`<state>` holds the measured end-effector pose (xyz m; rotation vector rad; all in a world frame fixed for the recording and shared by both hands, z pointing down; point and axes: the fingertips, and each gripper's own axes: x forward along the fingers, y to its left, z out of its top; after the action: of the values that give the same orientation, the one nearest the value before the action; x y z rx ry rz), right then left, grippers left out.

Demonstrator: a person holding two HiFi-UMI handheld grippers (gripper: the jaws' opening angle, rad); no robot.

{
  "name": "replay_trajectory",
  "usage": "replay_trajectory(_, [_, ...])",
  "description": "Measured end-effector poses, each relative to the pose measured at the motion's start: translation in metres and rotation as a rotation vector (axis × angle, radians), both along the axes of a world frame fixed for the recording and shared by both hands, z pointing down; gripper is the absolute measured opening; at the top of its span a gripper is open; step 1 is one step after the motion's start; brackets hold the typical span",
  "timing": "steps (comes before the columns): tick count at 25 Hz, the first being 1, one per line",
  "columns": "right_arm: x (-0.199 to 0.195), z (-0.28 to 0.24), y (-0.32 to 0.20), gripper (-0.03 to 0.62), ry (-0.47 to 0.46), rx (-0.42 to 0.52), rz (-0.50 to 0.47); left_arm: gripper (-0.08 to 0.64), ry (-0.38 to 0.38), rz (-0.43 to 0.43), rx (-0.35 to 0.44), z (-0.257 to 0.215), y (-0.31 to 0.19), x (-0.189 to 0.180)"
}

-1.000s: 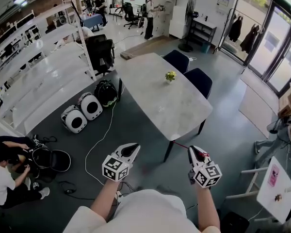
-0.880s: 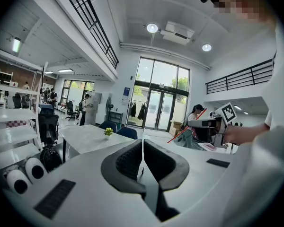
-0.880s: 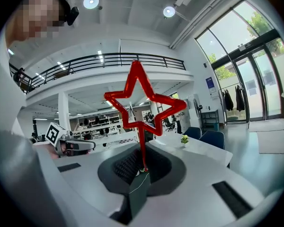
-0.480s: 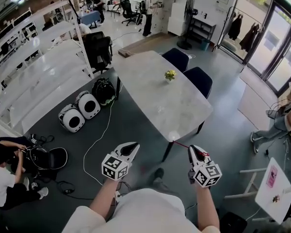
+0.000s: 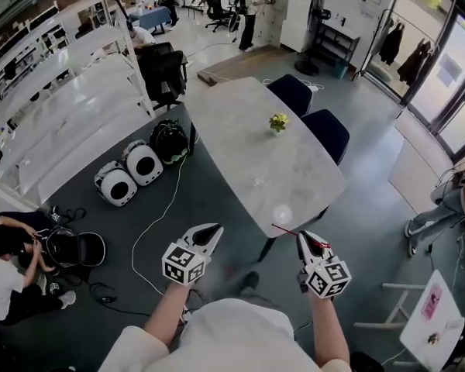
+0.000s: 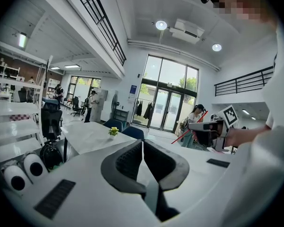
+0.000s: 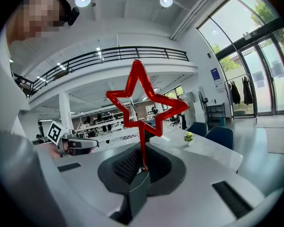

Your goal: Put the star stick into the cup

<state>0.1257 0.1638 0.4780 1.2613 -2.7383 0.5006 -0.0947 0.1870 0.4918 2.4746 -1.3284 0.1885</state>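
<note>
My right gripper (image 5: 304, 239) (image 7: 143, 168) is shut on the thin stem of the red star stick (image 7: 141, 104). In the right gripper view the star outline stands upright above the jaws. In the head view the star stick (image 5: 289, 232) shows as a red line slanting left from the jaws, over the table's near corner. A small pale round thing (image 5: 281, 214), perhaps the clear cup, sits on the marble table (image 5: 256, 149) near that corner. My left gripper (image 5: 211, 231) (image 6: 142, 148) is shut and holds nothing, level with the right one and left of the table corner.
A small yellow flower pot (image 5: 277, 122) stands mid-table, with two blue chairs (image 5: 328, 132) on the far side. Two round white cases (image 5: 130, 173), a black bag and a white cable lie on the floor to the left. A person (image 5: 8, 273) crouches at lower left. White shelving (image 5: 58, 103) runs along the left.
The table's near corner has come closer to the grippers in the head view. Both grippers keep the same pose, and the star stick stays clamped in the right one.
</note>
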Motion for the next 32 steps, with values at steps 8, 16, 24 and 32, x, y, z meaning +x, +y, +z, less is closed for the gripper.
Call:
replay_trajectory(8, [0.04, 0.002, -0.099, 0.017, -0.011, -0.003, -0.051, 0.028, -0.019, -0.034, -0.012, 0.002, -0.085, 0.043])
replay_trajectory(16, [0.083, 0.024, -0.18, 0.017, -0.024, -0.038, -0.093, 0.028, -0.054, -0.057, -0.024, 0.01, -0.162, 0.088])
replay_trajectory(24, [0.104, 0.036, -0.224, 0.017, -0.028, -0.07, -0.108, 0.028, -0.049, -0.074, -0.06, 0.024, -0.199, 0.108])
replay_trajectory(32, [0.083, 0.064, -0.267, 0.017, -0.012, -0.125, -0.087, 0.028, -0.032, -0.058, -0.086, 0.047, -0.254, 0.088])
